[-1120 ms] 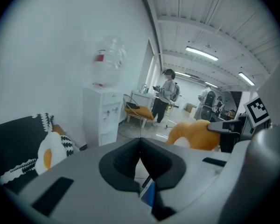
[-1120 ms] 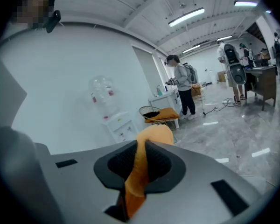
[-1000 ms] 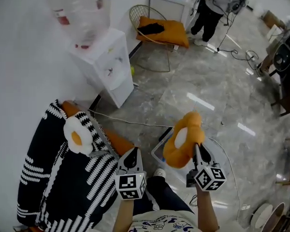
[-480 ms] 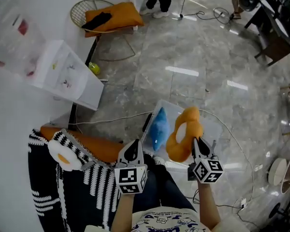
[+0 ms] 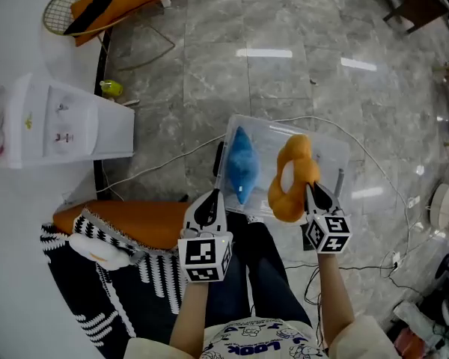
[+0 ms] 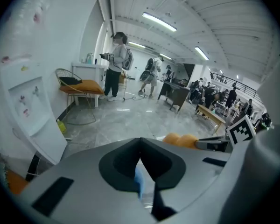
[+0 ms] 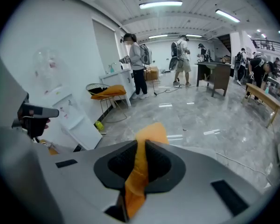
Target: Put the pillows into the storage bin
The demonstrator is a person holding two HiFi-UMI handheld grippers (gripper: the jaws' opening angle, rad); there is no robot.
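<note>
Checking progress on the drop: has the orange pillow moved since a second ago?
Yes. The orange pillow in the right gripper has come lower over the clear bin, beside the blue pillow.

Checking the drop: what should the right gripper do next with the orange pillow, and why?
Probably lower it into the clear bin, on its free side: the right gripper is shut on the orange pillow, which hangs above that side, beside the blue pillow already inside.

Lowered right gripper (image 5: 314,194): orange pillow (image 5: 290,176) now over the bin's (image 5: 334,155) near edge. Left gripper (image 5: 210,198) dropped beside its near left corner.
</note>
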